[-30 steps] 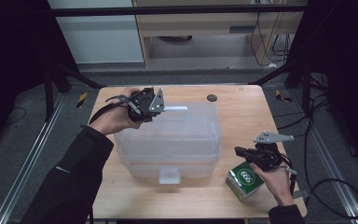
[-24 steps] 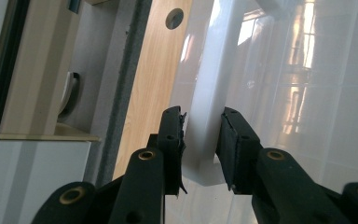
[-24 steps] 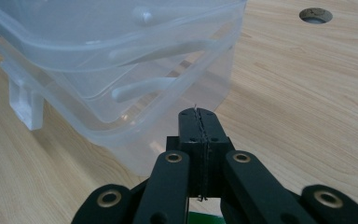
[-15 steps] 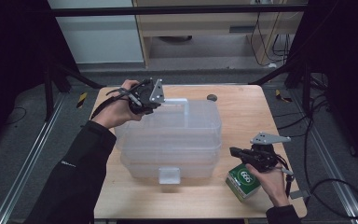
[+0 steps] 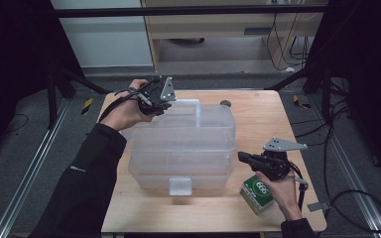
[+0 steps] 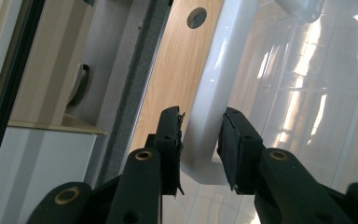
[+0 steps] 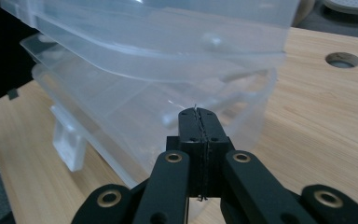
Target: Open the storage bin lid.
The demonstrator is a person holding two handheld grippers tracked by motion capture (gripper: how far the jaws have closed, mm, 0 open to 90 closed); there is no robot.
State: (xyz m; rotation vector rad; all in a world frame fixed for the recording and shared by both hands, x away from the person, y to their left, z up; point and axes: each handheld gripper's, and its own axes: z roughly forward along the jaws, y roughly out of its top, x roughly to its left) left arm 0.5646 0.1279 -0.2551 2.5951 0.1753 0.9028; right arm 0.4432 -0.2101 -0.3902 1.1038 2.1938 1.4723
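A clear plastic tiered box [image 5: 183, 144] stands in the middle of the wooden table [image 5: 258, 119], its upper tiers lifted and spread apart. My left gripper [image 5: 166, 104] is shut on the box's white handle [image 5: 191, 103] at the far left corner. In the left gripper view the handle [image 6: 214, 84] runs between the pads of the left gripper [image 6: 200, 135]. My right gripper [image 5: 240, 156] is shut with nothing in it, its tip close to the box's right side. In the right gripper view the closed right gripper [image 7: 199, 114] points at the box wall [image 7: 144, 93].
A small green carton [image 5: 258, 193] lies on the table under my right hand. The box's front latch [image 5: 180, 186] faces the near edge. A round hole [image 5: 224, 103] sits in the tabletop behind the box. Black frame posts stand around the table.
My left gripper has risen a little with the handle, and the box's top has lifted so that its tiers show apart. The right gripper has hardly moved.
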